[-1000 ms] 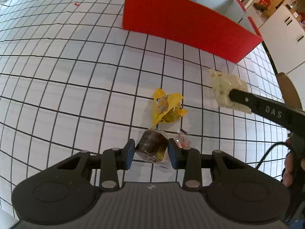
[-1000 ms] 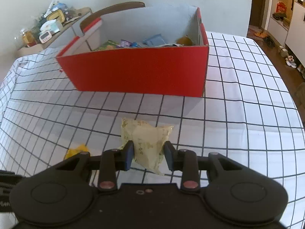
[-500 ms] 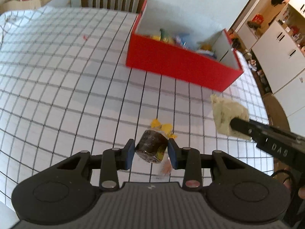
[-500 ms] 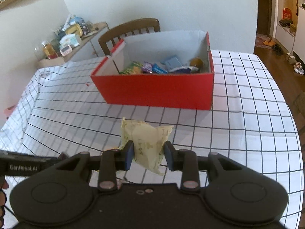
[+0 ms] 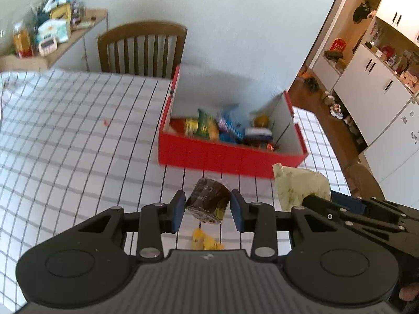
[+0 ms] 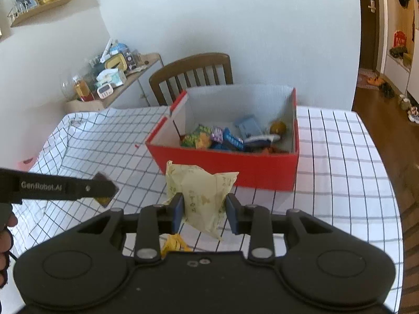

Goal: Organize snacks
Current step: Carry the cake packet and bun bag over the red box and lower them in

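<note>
You held both grippers tilted down and forward over the checked tablecloth [image 6: 337, 141], side by side, each aimed toward the red cardboard box [image 6: 230, 164]. Your left gripper [image 5: 208, 206] had its blue pads [image 5: 179, 209] pressed in on a dark brown wrapped snack [image 5: 209, 201], jaws only narrowly apart, the packet lifted clear of the cloth. Your right gripper [image 6: 204, 212] was likewise clamped on a pale green snack pouch [image 6: 201, 196], which stuck up between the pads with its crumpled top toward the box. In the left view that pouch [image 5: 298, 185] showed at the right, just beside the box's near corner, and the right gripper's black body [image 5: 366, 214] lay close alongside yours. In the right view the left gripper's finger [image 6: 78, 187] came in from the left edge, with your hand [image 6: 5, 225] partly seen behind it.

A yellow wrapper [image 5: 205, 240] lay on the cloth below the left jaws. The box sat well ahead, open, already holding several coloured packets [image 6: 225, 138].

Against a second earlier, both views had pulled up and back: the box had filled the upper frame then, whereas at this moment its inside, the wooden chair [image 5: 142, 49] and the wall showed. The yellow wrapper had shrunk below the held snack. Neither grip had changed.
</note>
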Demonstrator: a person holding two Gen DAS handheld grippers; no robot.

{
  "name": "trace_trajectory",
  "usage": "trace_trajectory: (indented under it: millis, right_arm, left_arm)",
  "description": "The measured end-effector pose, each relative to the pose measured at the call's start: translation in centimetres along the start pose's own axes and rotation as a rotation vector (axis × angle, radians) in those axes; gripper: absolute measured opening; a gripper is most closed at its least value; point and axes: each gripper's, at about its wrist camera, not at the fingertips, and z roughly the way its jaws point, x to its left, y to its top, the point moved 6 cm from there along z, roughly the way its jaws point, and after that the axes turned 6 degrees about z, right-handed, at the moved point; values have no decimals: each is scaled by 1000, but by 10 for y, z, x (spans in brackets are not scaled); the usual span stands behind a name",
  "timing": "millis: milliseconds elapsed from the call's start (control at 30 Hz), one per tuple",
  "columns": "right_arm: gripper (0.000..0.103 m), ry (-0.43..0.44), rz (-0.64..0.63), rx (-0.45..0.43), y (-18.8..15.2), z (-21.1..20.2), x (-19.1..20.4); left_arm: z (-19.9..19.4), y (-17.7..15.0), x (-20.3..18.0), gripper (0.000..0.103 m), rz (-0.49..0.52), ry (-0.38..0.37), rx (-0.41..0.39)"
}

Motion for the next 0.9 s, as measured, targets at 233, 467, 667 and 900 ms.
trace_trajectory:
  millis: [233, 467, 667, 900]
  right_arm:
    - [33, -4, -7, -51, 32, -2, 1]
    - [33, -24, -11, -78, 56, 10, -6]
    - [33, -51, -15, -83, 78, 29, -16]
    - [33, -75, 1, -51, 92, 61, -32]
  left_arm:
    - [3, 37, -11, 36, 35, 23, -42]
    - [14, 69, -20, 36, 54, 42, -69]
    - [36, 93, -18, 36, 50, 63, -69]
    - [71, 111, -14, 36, 60, 95, -39]
